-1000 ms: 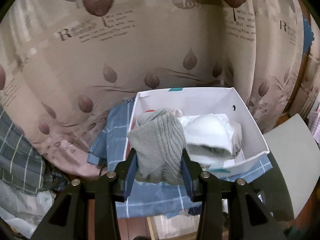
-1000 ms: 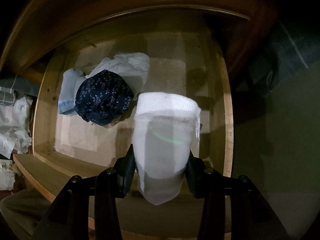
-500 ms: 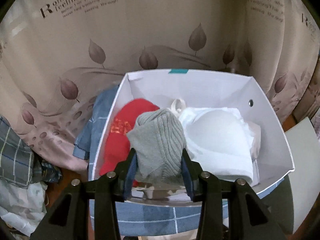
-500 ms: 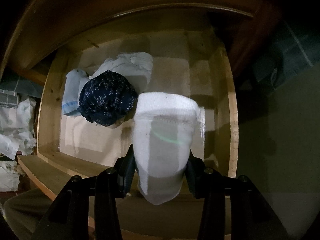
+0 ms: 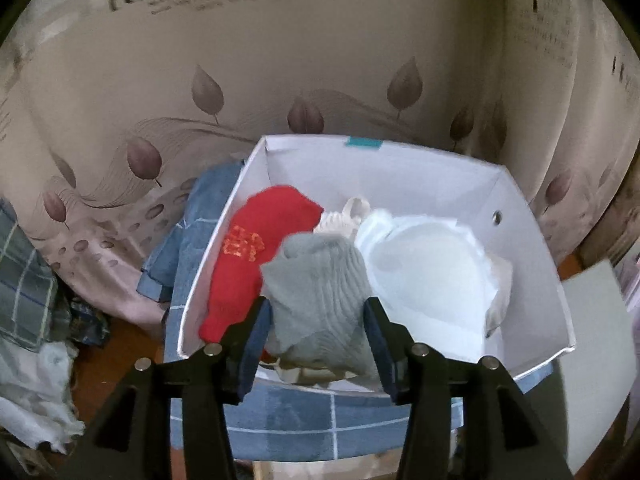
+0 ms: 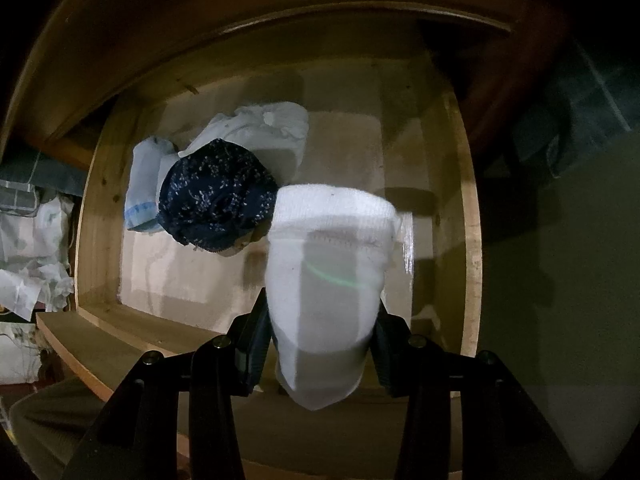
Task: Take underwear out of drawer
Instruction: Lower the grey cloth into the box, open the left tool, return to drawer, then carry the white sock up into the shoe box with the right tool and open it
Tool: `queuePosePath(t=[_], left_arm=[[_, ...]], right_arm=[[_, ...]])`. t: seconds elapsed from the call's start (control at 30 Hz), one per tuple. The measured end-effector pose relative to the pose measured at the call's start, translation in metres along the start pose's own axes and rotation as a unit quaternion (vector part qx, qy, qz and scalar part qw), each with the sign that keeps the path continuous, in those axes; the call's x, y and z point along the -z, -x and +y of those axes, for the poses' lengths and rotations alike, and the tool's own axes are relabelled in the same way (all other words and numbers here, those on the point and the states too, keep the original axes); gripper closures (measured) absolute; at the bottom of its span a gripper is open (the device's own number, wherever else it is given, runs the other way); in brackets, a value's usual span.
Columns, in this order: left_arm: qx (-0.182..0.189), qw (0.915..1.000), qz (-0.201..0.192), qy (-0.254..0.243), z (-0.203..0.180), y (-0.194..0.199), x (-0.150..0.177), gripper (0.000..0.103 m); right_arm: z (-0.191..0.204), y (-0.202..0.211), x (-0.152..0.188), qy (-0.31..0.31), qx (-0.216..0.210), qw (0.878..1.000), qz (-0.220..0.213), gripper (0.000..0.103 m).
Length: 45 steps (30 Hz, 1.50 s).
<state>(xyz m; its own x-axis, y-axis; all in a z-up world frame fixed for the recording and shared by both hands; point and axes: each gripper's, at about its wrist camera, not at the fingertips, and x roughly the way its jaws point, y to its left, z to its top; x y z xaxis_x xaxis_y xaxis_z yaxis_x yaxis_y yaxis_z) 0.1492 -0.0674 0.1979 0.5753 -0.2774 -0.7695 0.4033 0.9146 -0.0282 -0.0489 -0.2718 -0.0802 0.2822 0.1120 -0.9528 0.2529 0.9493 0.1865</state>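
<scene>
In the left wrist view a grey ribbed piece of underwear (image 5: 316, 280) sits between the pads of my left gripper (image 5: 318, 312), low inside a white box (image 5: 532, 248). The jaws are opening, and both pads still touch the cloth. A red garment (image 5: 256, 248) and a white bra (image 5: 428, 264) lie in the box beside it. In the right wrist view my right gripper (image 6: 320, 312) is shut on a white folded piece of underwear (image 6: 328, 248), held above the open wooden drawer (image 6: 468, 200). A navy speckled garment (image 6: 216, 196) and pale ones (image 6: 260, 124) lie at the drawer's back left.
The box rests on a blue checked cloth (image 5: 304, 420), with a leaf-print curtain (image 5: 280, 60) right behind it. Crumpled clothes (image 5: 28, 300) are heaped on the floor to the left. The dark cabinet frame (image 6: 280, 12) overhangs the drawer's back.
My left gripper has come down and closer to the white box, so the grey underwear now sits inside it next to the red garment. The right gripper has held still with its white piece.
</scene>
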Motion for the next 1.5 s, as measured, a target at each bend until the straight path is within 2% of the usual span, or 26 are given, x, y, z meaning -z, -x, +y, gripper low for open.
queuePosePath(t=[0.1,0.23,0.37,0.47,0.67,0.93,1.13,1.27,1.5], left_arm=[[0.005,0.9994,-0.034,0.006,0.002,0.021,0.005,0.049],[-0.001,0.9983,-0.059,-0.002,0.004,0.044,0.016,0.048],[-0.009,0.9975,-0.068,-0.012,0.005,0.060,0.039,0.047],[-0.021,0.9977,-0.062,-0.016,0.008,0.063,0.069,0.046],[-0.035,0.9988,-0.033,0.001,0.011,0.039,0.137,0.046],[-0.061,0.9979,0.017,0.017,0.009,-0.017,0.200,0.046],[-0.096,0.9948,0.022,0.025,0.015,-0.045,0.225,0.046],[-0.097,0.9945,0.033,0.020,0.023,-0.053,0.230,0.046],[-0.102,0.9933,0.031,0.045,0.038,-0.050,0.232,0.046]], right_arm=[[0.001,0.001,0.000,0.001,-0.001,1.000,-0.002,0.062],[0.000,0.002,0.000,-0.001,0.000,1.000,-0.006,0.062],[0.000,0.002,0.001,0.000,0.004,1.000,-0.007,0.062],[0.001,0.002,0.001,0.001,0.008,1.000,-0.009,0.062],[0.002,0.004,0.001,0.003,0.011,1.000,-0.016,0.062],[0.004,0.011,0.001,0.012,0.019,0.999,-0.035,0.062],[0.009,0.017,0.003,0.028,0.024,0.998,-0.054,0.062],[0.015,0.024,0.006,0.049,0.026,0.996,-0.071,0.062],[0.017,0.035,0.004,0.053,0.022,0.995,-0.087,0.062]])
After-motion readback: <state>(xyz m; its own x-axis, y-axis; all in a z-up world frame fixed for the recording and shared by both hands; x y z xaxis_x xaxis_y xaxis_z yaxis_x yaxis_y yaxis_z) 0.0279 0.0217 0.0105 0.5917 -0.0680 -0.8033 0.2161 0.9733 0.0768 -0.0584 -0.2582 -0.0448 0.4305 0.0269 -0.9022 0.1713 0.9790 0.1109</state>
